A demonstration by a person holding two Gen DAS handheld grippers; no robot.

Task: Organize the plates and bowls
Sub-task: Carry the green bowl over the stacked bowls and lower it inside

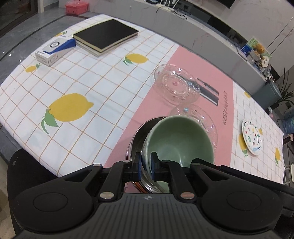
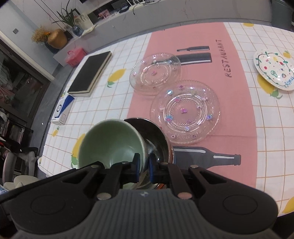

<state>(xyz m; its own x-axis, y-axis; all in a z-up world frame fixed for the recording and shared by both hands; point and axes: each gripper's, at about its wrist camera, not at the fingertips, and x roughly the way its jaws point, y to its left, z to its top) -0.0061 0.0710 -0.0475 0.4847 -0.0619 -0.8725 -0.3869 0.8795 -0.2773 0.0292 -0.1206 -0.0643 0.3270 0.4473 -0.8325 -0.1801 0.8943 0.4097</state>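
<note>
A home dining area: a lemon-print tablecloth (image 1: 77, 88) on the table, potted plants (image 2: 64, 16) on a far ledge (image 2: 117, 20).

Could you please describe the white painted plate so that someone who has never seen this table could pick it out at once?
Start from the pink placemat printed with RESTAURANT in the middle of the lemon-patterned tablecloth. Go past the placemat's edge on the side away from the black book, onto the checked cloth. The white painted plate lies there alone; unlike the two clear glass plates on the pink, it is opaque white with colourful doodles.
</note>
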